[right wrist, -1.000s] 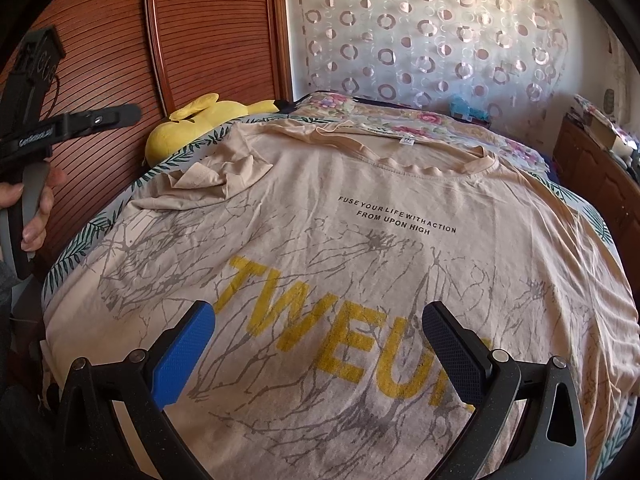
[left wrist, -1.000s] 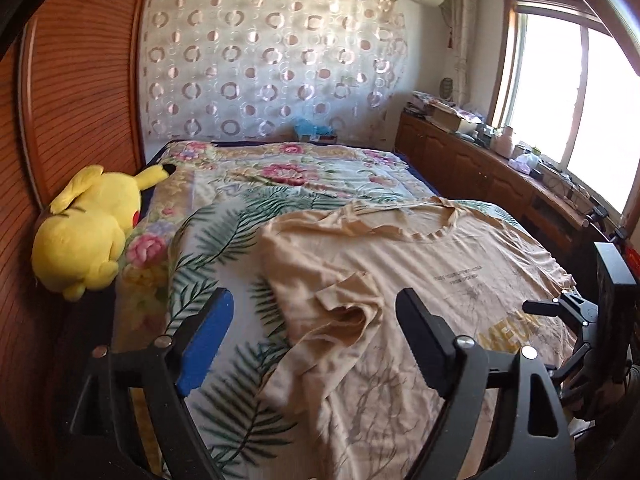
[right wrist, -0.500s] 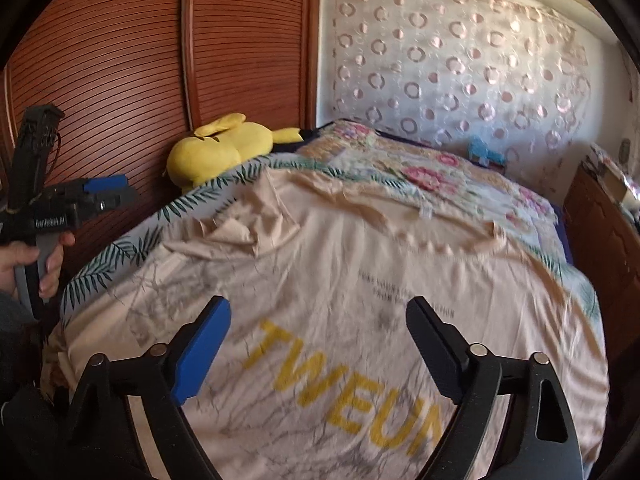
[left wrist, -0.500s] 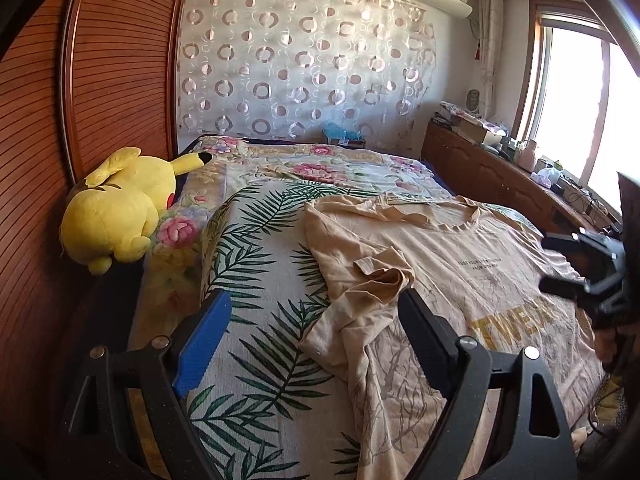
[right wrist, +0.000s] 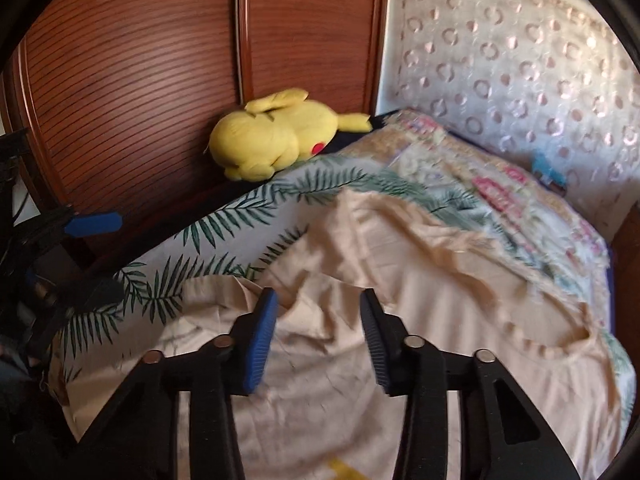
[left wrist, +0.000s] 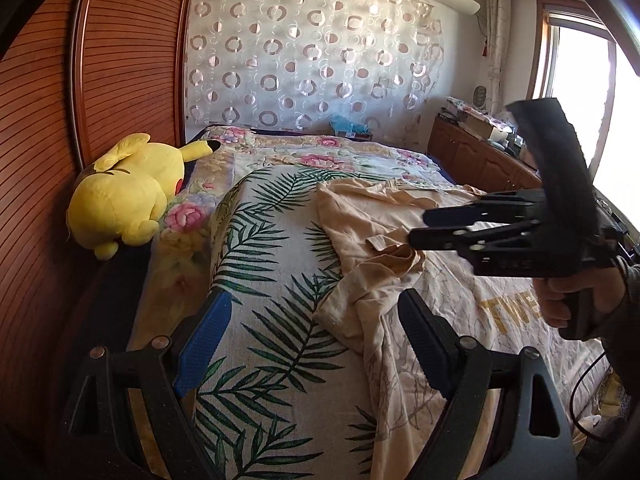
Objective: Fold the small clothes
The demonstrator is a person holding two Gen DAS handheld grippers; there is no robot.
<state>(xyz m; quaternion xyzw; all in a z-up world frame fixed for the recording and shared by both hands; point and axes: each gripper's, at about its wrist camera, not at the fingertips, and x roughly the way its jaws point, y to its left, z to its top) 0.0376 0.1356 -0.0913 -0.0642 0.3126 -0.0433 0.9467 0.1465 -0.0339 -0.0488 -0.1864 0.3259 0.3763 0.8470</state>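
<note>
A beige T-shirt with yellow lettering lies face up on the bed, its left sleeve crumpled and folded inward. My left gripper is open above the leaf-print sheet and the shirt's left edge, with nothing between its fingers. A hand holds my right gripper, whose tips hover just over that sleeve. In the right wrist view the right gripper has its jaws closing over the bunched sleeve; the pads do not press on cloth. The left gripper shows at the left edge.
A yellow plush toy lies at the bed's left edge against a ribbed wooden wardrobe. A floral quilt covers the far end of the bed. A cluttered wooden sideboard runs under the window on the right.
The right gripper has swung left across the shirt from the lettering to the crumpled sleeve, and its jaws have narrowed. The left gripper has shifted slightly toward the shirt's left edge.
</note>
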